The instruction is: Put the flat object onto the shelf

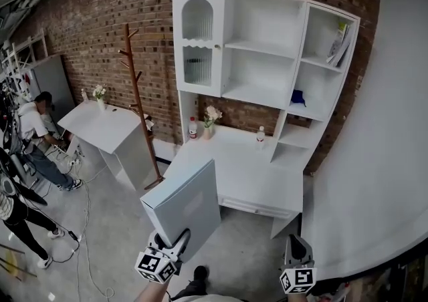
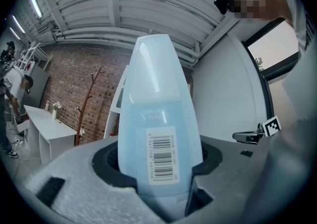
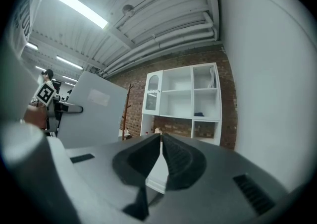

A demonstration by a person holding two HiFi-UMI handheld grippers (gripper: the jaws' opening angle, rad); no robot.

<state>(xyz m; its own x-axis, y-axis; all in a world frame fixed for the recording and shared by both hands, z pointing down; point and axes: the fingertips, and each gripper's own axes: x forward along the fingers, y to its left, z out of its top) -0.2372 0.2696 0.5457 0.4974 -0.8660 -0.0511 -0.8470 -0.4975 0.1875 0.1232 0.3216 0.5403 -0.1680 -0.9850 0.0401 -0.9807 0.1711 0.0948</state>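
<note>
The flat object (image 1: 184, 204), a pale blue slim case with a barcode label, stood on edge in the air, clamped at its near lower end between the jaws of the left gripper (image 1: 175, 244). Its long axis ran up and away from the jaws toward the shelf unit (image 1: 267, 47), and its broad face looked toward the right gripper (image 1: 298, 246), whose jaws were closed together on nothing. In the head view the case's far edge overlapped the front left corner of the white desk (image 1: 247, 174) under the shelves. Bare floor lay open between the person and the desk. Most compartments were empty, but books (image 1: 340, 43) leaned in the upper right one and a small blue thing (image 1: 298, 98) sat below them. Two bottles (image 1: 192, 128) and a flower vase (image 1: 211, 120) stood at the desk's back. A wooden coat stand (image 1: 137, 93) rose left of the unit, and a white wall (image 1: 381, 160) closed the right side.
</note>
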